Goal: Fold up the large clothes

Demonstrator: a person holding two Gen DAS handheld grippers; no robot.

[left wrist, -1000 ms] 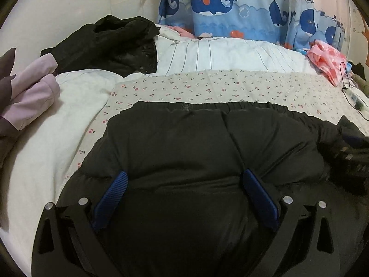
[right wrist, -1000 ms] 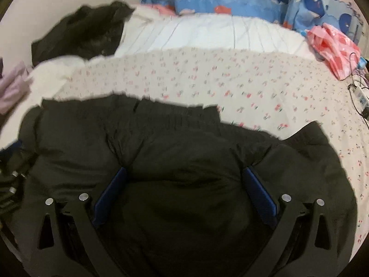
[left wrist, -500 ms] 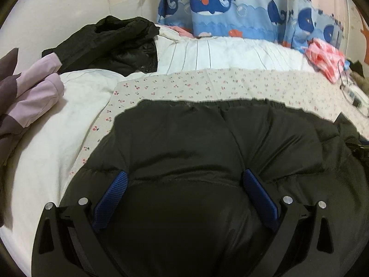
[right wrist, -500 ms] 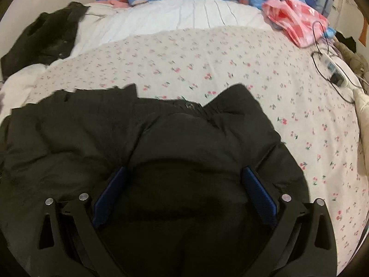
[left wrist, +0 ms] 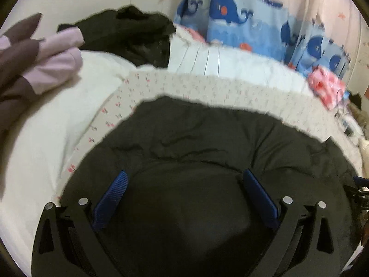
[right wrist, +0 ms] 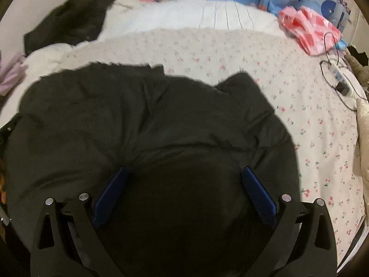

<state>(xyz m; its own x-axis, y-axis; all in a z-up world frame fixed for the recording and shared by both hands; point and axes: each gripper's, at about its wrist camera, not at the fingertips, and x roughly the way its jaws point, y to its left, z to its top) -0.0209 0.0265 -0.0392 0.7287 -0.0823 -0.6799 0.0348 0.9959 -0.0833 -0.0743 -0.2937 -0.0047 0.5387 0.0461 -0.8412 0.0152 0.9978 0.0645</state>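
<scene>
The bed, covered by a floral sheet, carries all items. A black padded jacket lies spread on the near part of the sheet and fills the lower half of both views.

Left gripper: the fingers stand wide apart, released. The jacket bulges up between them and runs past both blue pads; the pads flank the fabric without clamping it.

Right gripper: the fingers are likewise spread, released. The jacket fills the gap between them; whether the pads touch the fabric cannot be told. In this view the jacket's far edge shows a notch, with a flap standing to its right.

A second dark garment lies at the far left of the bed, well apart from the jacket. A lilac garment lies at the left edge. A whale curtain hangs behind the bed. A pink bag and a cable lie at the far right.
</scene>
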